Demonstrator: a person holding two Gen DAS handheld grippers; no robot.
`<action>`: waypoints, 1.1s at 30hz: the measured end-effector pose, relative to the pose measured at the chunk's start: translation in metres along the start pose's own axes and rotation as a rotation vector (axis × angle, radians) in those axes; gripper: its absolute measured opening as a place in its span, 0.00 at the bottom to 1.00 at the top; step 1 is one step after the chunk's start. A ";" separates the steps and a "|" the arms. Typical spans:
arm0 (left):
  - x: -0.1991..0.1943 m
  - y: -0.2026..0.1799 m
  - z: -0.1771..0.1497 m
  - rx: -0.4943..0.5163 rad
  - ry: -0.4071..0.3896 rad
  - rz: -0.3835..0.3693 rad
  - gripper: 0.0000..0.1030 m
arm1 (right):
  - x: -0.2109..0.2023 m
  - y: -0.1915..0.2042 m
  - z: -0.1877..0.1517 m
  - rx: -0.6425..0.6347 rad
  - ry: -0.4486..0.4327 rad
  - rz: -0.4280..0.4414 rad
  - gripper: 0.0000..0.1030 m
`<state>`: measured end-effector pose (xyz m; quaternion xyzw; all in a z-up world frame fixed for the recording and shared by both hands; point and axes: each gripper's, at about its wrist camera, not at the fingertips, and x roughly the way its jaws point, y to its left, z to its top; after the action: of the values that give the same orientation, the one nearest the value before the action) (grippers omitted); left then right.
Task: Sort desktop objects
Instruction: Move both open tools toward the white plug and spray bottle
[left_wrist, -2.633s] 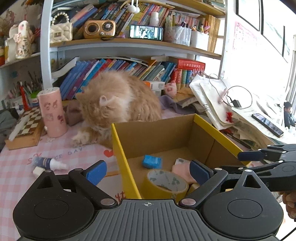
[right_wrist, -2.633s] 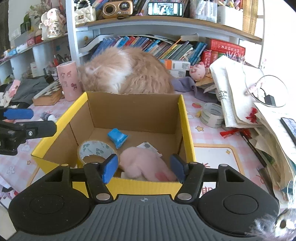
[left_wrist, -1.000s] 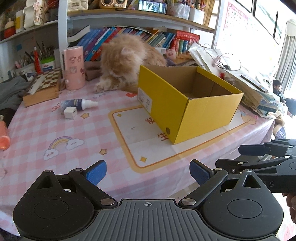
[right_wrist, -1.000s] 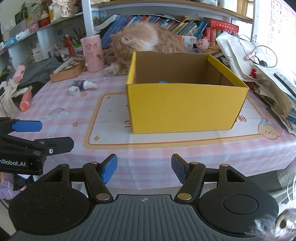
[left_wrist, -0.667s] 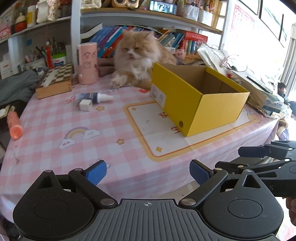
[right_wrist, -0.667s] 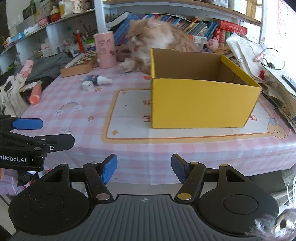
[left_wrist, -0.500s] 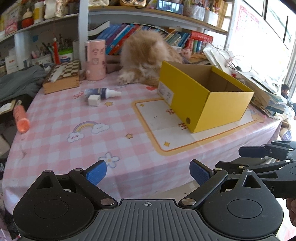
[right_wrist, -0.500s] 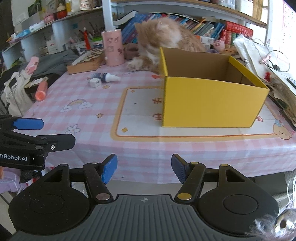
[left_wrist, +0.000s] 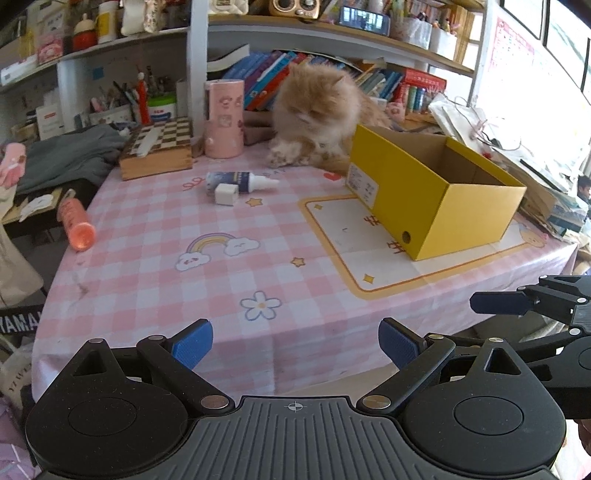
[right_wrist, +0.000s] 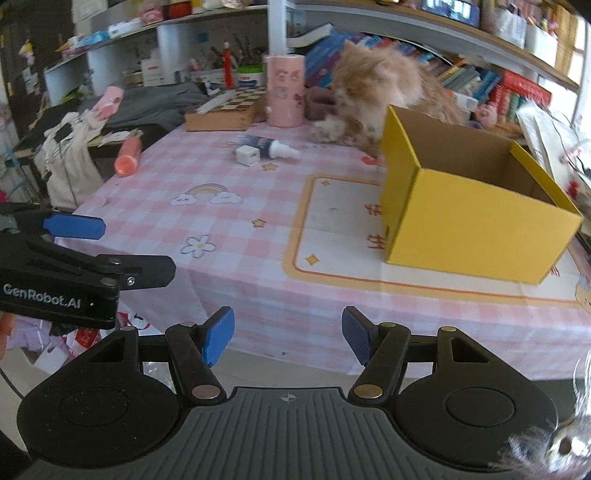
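I'm holding my left gripper (left_wrist: 295, 341) off the near edge of the table (left_wrist: 155, 258), its blue pads wide apart with nothing between them. My right gripper (left_wrist: 517, 306) is showing at the right edge — empty too, as far as it shows. The yellow box (left_wrist: 436, 206) is standing open on the right. A white-capped bottle (left_wrist: 240, 181) is lying beside a small white cube (left_wrist: 226, 194), an orange tube (left_wrist: 75, 224) near the left edge — and a fluffy cat (left_wrist: 317, 118) is sitting behind the box.
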<state>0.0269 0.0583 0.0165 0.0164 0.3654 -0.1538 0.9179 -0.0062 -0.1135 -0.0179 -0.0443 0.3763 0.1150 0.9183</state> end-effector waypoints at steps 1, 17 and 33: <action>-0.001 0.002 0.000 -0.001 -0.001 0.001 0.95 | 0.000 0.002 0.001 -0.005 -0.004 0.001 0.60; -0.003 0.024 -0.002 -0.046 0.001 0.024 0.95 | 0.011 0.018 0.019 -0.040 -0.016 0.018 0.59; 0.035 0.040 0.026 -0.113 -0.006 0.082 0.95 | 0.051 0.006 0.051 -0.106 0.000 0.052 0.59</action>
<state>0.0795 0.0830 0.0088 -0.0207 0.3698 -0.0952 0.9240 0.0627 -0.0899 -0.0174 -0.0830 0.3707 0.1584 0.9114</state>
